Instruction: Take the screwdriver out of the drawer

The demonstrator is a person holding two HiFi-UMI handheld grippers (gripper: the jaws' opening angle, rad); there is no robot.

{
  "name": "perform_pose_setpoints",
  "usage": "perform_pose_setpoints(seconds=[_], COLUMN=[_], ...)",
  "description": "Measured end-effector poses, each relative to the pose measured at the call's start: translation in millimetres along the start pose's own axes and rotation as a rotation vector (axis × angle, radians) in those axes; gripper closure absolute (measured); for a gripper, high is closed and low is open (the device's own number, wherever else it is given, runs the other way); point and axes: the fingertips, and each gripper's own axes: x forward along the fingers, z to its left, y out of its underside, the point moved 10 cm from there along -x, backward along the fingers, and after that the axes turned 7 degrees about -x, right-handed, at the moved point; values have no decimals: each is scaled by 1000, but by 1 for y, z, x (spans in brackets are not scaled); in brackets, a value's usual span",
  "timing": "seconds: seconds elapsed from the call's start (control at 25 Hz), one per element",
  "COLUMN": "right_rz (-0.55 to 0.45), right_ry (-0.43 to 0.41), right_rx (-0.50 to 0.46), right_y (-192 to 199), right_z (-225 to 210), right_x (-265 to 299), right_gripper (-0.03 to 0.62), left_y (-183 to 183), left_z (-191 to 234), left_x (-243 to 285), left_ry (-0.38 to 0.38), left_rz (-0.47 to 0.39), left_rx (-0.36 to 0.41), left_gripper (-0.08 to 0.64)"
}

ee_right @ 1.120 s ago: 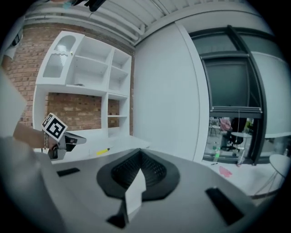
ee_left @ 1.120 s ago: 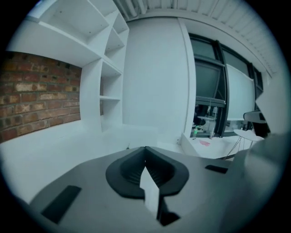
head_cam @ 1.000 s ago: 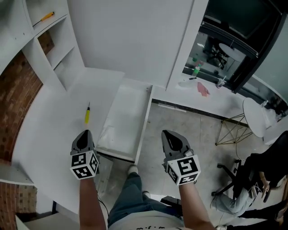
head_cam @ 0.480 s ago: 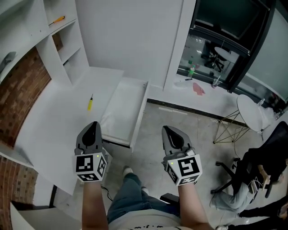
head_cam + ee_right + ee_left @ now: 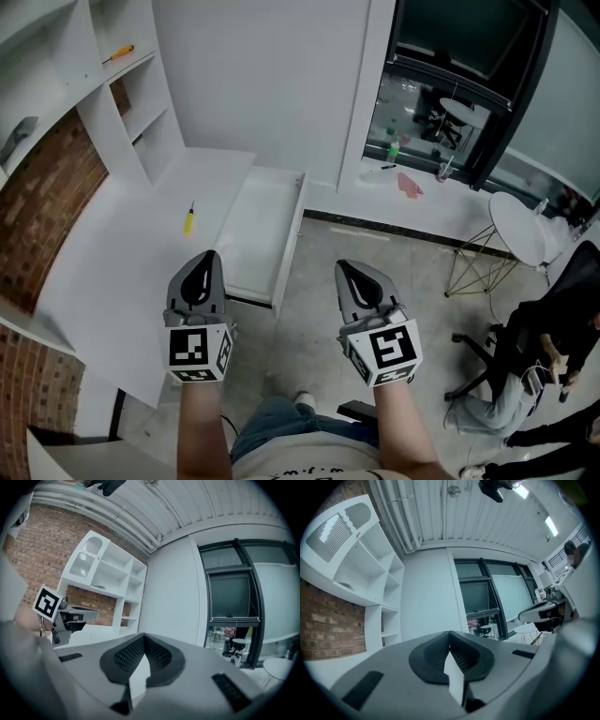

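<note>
Head view: left gripper [image 5: 204,269] and right gripper [image 5: 351,277], both pressed together and empty, have drawn back. The small yellow-handled screwdriver [image 5: 188,219] lies on the white surface [image 5: 122,267] beside the open white drawer [image 5: 292,234], so the removal looks done.

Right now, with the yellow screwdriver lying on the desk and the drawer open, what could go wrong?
The drawer stands open, jutting out toward the person's legs; a knee could knock it. The screwdriver lies loose on the smooth desk beside it, so a bump from the left gripper, shut and empty, might send it rolling.
</note>
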Motion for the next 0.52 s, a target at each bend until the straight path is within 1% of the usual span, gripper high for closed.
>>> perform_pose_setpoints(seconds=[0.28,0.52], right_rz=[-11,-26], right_ry=[-7,3], right_rx=[-10,-7], right_y=[-7,-11], right_z=[5,12], right_x=[-5,-7], right_gripper=[583,583], left_y=[-4,-9], left_z=[-5,-2], left_x=[-6,-15], left_ry=[18,26], left_rz=[-14,-28], left_rx=[4,30], left_gripper=[548,548])
